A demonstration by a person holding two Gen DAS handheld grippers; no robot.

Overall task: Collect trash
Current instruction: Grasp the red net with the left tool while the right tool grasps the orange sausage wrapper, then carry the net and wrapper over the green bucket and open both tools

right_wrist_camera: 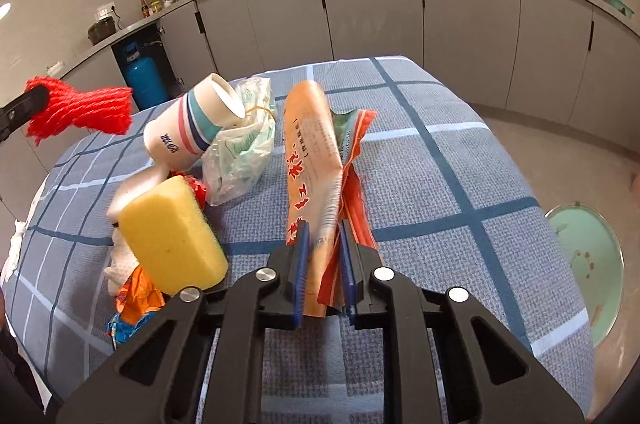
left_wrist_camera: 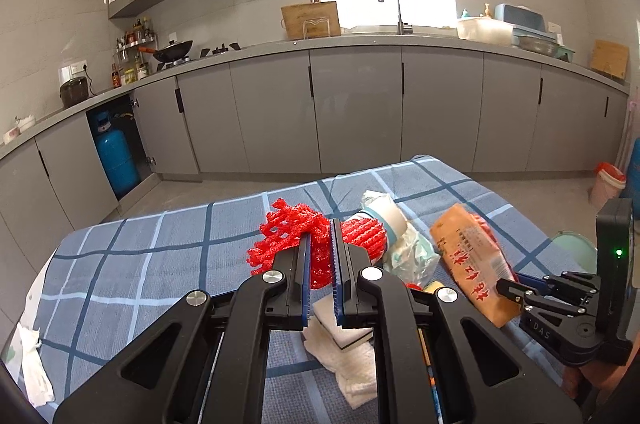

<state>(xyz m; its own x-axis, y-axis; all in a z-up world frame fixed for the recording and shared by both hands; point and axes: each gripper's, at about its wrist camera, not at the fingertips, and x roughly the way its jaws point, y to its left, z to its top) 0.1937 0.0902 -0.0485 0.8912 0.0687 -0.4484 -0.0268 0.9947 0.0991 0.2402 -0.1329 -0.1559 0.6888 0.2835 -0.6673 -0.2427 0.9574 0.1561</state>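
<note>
Both claws carry trash above the checked worktop [right_wrist_camera: 440,152]. My left claw [left_wrist_camera: 320,256] is clenched on the red net [left_wrist_camera: 288,236], which bunches out past the fingertips and hangs clear of the cloth; in the right wrist view it shows at far left, well apart from the pile. My right claw [right_wrist_camera: 323,244] is clenched on the near end of the orange wrapper [right_wrist_camera: 308,152]. The wrapper's long axis runs straight out from the claw, in line with the fingers, its far end lifted and curling over.

The relation the next move turns on: the green bin [right_wrist_camera: 588,264] lies low and to the right of the right claw, beyond the worktop edge. I judge the right hand much the nearer to it; the left must cross over the pile to reach it.

Still on the worktop, left of the wrapper: cup [right_wrist_camera: 192,128], clear bag [right_wrist_camera: 240,152], yellow sponge [right_wrist_camera: 172,244], white tissue [left_wrist_camera: 344,356], small foil scraps [right_wrist_camera: 136,304].
</note>
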